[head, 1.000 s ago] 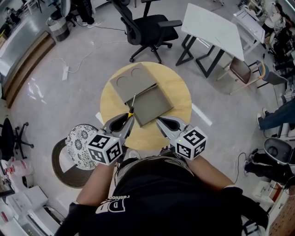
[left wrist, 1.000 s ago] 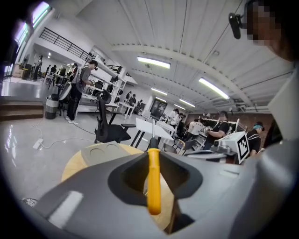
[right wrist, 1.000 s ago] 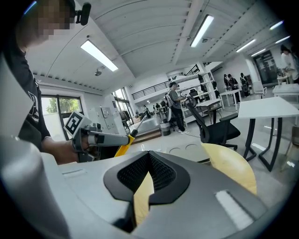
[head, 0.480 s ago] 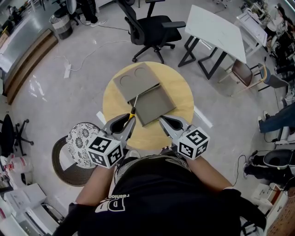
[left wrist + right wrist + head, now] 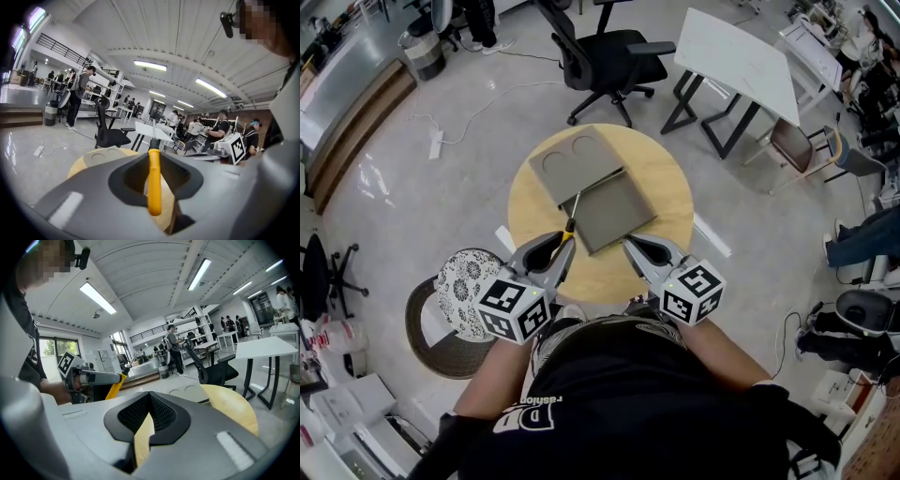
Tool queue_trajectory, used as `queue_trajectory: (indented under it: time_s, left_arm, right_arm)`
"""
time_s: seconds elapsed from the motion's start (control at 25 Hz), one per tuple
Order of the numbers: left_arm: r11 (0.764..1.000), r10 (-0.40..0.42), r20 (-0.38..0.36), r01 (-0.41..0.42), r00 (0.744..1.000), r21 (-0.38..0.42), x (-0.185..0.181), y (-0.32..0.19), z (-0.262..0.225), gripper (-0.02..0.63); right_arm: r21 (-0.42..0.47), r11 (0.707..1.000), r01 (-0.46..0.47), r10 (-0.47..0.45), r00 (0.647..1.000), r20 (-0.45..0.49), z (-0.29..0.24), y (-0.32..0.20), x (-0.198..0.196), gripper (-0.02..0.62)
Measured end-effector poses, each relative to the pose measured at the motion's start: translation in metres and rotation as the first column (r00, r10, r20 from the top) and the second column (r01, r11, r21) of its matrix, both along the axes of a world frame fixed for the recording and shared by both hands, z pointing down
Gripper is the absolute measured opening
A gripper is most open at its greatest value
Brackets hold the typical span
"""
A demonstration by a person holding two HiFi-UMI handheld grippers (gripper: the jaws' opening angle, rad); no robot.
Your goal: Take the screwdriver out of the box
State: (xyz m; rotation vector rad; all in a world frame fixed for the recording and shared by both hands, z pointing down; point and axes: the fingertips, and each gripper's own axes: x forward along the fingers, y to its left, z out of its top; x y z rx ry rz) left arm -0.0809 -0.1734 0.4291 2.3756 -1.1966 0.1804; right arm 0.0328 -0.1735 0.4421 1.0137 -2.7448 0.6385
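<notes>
A grey box (image 5: 614, 208) lies open on the round wooden table (image 5: 666, 183), its lid (image 5: 574, 161) flipped flat toward the far left. My left gripper (image 5: 562, 246) is shut on the yellow-handled screwdriver (image 5: 567, 230), whose thin shaft points up toward the box's near left edge. In the left gripper view the screwdriver (image 5: 153, 183) stands clamped between the jaws of the left gripper (image 5: 153, 159). My right gripper (image 5: 628, 246) hovers over the table's near edge, beside the box's front corner. The right gripper (image 5: 149, 397) is shut with nothing in it. The screwdriver (image 5: 115, 387) shows to its left.
A black office chair (image 5: 605, 56) stands beyond the table, and a white desk (image 5: 736, 61) at the far right. A patterned round stool (image 5: 464, 286) sits at my near left. Cables (image 5: 450, 127) run over the grey floor at the left.
</notes>
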Motion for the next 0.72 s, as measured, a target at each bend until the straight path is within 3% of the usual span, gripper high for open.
queue_trajectory:
  time_s: [0.72]
  left_arm:
    - [1.000, 0.010, 0.015, -0.010, 1.000, 0.018, 0.0065, -0.0042, -0.0073, 0.137]
  right_arm:
    - [0.004, 1.000, -0.004, 0.004, 1.000, -0.004, -0.0025, -0.0044, 0.0042, -0.004]
